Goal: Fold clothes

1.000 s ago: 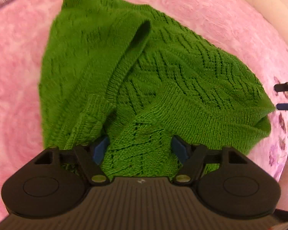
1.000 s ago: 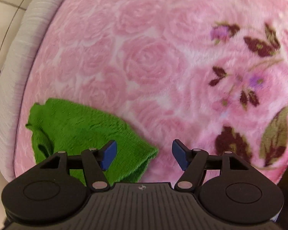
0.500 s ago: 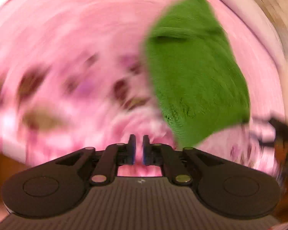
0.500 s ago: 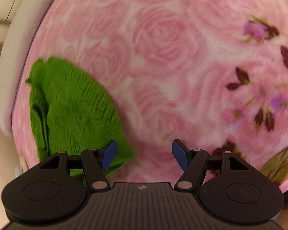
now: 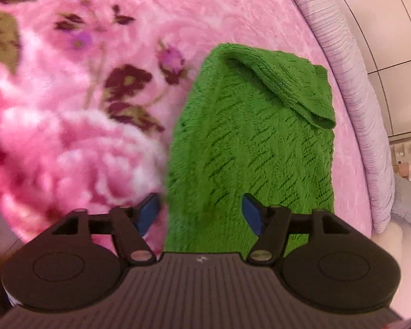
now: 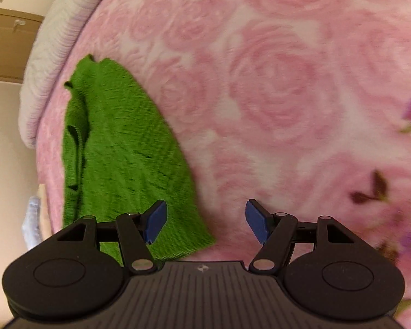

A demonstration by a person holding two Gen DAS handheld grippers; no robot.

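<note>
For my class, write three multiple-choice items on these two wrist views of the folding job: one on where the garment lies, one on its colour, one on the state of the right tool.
1. Where does the knitted sweater lie?
A. on the pink rose-patterned blanket
B. on a wooden floor
C. in a basket

2. What colour is the sweater?
A. blue
B. green
C. white

3. In what state is the right tool?
A. shut on the sweater
B. shut and empty
C. open, gripping nothing

Answers:
1 A, pink blanket shows on both sides of the garment.
2 B, the knit is bright green in both views.
3 C, its blue pads stand apart above sweater corner and blanket, pressing on neither.
</note>
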